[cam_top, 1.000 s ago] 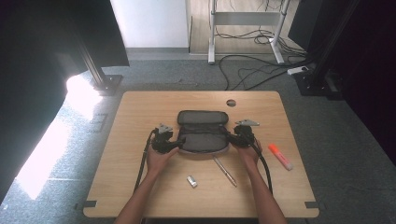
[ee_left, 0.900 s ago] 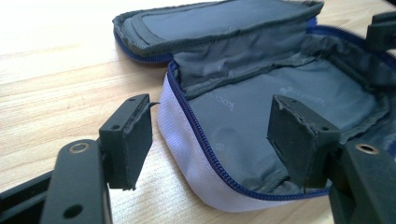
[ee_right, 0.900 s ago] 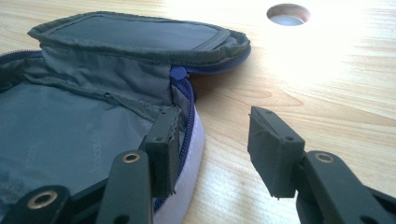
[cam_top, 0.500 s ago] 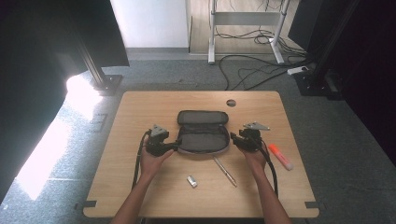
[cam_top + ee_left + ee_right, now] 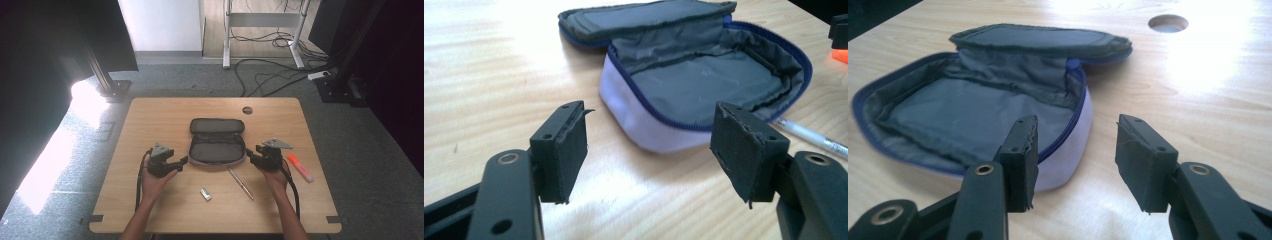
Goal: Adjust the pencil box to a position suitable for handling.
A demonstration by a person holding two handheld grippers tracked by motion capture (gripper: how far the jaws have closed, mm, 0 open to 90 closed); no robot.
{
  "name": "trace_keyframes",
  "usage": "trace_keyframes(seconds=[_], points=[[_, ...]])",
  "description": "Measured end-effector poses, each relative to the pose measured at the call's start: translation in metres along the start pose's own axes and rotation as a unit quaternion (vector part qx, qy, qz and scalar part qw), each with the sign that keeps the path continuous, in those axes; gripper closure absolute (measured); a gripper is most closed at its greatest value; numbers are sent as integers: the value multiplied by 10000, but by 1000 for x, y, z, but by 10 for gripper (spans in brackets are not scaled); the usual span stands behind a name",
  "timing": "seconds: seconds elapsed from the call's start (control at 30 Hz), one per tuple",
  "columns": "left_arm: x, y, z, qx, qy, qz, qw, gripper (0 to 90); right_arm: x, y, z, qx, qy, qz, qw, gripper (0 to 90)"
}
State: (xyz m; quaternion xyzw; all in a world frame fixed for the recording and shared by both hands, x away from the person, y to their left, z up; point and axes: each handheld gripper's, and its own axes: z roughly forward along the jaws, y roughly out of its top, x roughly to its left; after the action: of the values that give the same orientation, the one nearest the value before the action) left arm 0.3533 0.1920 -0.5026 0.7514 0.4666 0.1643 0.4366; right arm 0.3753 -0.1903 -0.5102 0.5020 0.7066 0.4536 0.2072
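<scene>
So the pencil case (image 5: 217, 146) is left lying unzipped and wide open on the bench (image 5: 150, 115), lid flap folded back, and both pairs of tongs have been pulled off its ends compared with a second ago. Back then they were tucked right against the left and right ends of the case; now a clear strip of bare wood is seen on each side.

The left tongs (image 5: 183, 160) are held wide open with nothing between the pads. In the left gripper view the case's pale side wall sits just ahead of those tongs (image 5: 649, 150), not touched. The right tongs (image 5: 248, 153) are parted about halfway and have just been opening further, also empty. In the right gripper view the case's rounded end is seen just beyond and a bit to the side of the left-hand pad (image 5: 1020, 160), again not touched.

What this probably means: the opening-up part looks finished and the case is being let go, so filling it is likely next. The pen (image 5: 241, 183) is lying close by the right tongs, the orange highlighter (image 5: 300, 167) just outside them, and the small eraser-like block (image 5: 205, 194) sits between the two hands, nearer the person.
</scene>
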Motion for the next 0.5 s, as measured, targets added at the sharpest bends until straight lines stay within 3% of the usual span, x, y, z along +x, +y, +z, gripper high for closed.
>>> trace_keyframes(seconds=[0.17,0.3,0.5], points=[[0,-11,-7,55,-29,-14,10000,321,7,-10,-14,-79,142,-105,9998,485],[-1,-21,-10,99,-21,11,9999,323,10,-16,-22,-56,95,-297,9995,471],[-1,-34,-12,200,-139,49,9997,324,9,-22,-31,-43,123,-366,9992,448]])
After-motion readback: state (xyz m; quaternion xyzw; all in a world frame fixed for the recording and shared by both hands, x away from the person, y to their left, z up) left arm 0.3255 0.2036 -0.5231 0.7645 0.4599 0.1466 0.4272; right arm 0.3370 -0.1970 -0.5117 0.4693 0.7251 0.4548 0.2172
